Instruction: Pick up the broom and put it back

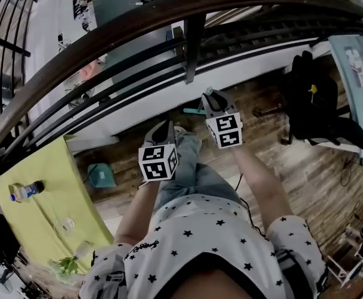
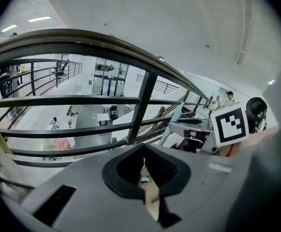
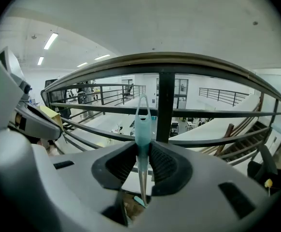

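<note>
- Carrying the broom looks to be the step in hand; the right gripper has its jaws closed on the teal handle, which stands upright at the centre of that gripper's view, hanging loop above the pads, metal shaft running down below.
- The left gripper has its pads together with nothing between them.
- Next, probably, the broom is set down near the railing across the top of the head view; its resting place is not clear, so the release should wait until the broom stands supported.

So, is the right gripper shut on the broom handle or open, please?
Shut: the right gripper's pads press the teal broom handle between them.
</note>
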Available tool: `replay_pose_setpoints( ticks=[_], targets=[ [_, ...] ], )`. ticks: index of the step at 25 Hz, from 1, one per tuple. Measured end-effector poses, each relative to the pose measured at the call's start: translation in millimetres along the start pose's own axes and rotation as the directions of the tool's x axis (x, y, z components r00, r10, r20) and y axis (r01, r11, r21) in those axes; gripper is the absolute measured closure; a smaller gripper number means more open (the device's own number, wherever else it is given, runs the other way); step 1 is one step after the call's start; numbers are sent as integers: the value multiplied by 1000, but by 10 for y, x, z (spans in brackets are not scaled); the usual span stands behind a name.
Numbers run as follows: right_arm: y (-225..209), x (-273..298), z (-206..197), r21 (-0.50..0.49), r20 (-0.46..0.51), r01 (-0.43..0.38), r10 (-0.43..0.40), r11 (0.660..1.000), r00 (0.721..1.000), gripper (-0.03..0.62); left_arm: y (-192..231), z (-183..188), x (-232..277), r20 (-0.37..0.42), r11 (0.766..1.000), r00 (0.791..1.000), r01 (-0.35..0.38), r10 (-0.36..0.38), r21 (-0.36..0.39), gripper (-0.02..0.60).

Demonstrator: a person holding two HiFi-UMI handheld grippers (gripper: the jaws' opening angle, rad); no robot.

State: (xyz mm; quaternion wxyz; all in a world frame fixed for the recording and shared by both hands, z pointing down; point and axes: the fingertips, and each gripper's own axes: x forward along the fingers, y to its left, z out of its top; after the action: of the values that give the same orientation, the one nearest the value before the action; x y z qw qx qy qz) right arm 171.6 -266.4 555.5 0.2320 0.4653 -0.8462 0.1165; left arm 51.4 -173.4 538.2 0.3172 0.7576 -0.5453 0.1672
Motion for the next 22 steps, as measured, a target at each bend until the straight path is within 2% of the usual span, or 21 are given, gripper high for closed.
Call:
replay_pose_setpoints(
  ticks=[16,22],
  targets=[
    [-251,583,-270,10,-61,19,-18,1000,998,516,124,-16,511,-50,1000,998,23,-24,-19,571],
    [-251,851,-253,-22,-66,3,-5,1000,998,516,227,-34,622,-75,1000,997,15,-17,-26,571]
  ],
)
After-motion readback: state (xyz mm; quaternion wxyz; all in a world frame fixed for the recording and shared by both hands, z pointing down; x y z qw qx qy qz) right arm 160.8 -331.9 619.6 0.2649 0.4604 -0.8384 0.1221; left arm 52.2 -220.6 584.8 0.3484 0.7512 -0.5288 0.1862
